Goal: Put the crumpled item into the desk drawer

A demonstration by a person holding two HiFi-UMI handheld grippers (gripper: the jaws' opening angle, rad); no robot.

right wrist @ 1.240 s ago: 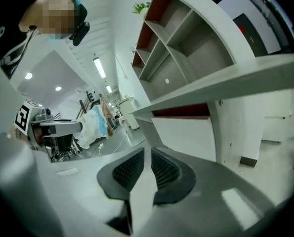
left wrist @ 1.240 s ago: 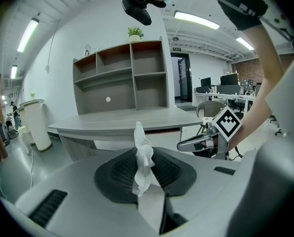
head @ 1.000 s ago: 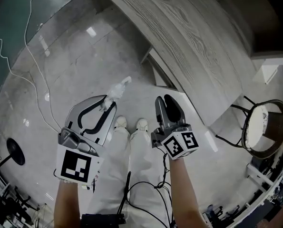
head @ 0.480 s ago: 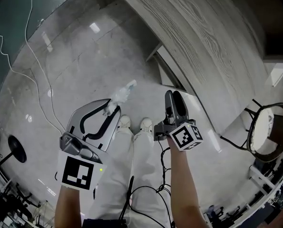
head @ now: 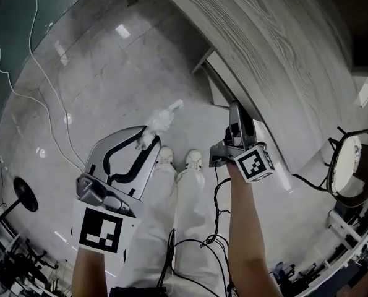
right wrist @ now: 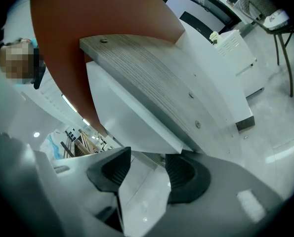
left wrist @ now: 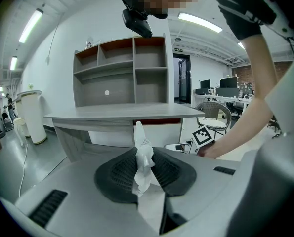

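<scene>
Desk (head: 282, 54): wood-grain top running across the upper right of the head view; it stands ahead and to the right of both grippers, and in the left gripper view it is straight ahead but well apart

Drawer (right wrist: 132, 117): white front hanging under the desk's edge and looking shut, so it probably has to be pulled out before anything can go in; its lower edge lies just beyond the tips of the right tool

Left gripper (head: 148, 132): jaws partly closed and pinching the task's thing at their tips; it is held over the floor near the person's shoes and is the farther of the two from the drawer, which lies to its right and ahead

Right gripper (head: 240, 113): clearly the nearer hand, with its tips up against the underside of the desk beside the drawer front; its jaws have just been opening and now stand wide apart, with nothing clasped between the pads (right wrist: 112, 169), so it looks set to take hold of the drawer's edge

Crumpled item (head: 162, 119): a twisted white tissue clamped between the left tool's pads; its long axis runs on from the jaw tips and points roughly toward the desk, with the free end well clear of the pads, and in the left gripper view it stands upright in the gap; it is still well apart from the drawer, so it waits on the right hand's pull
</scene>
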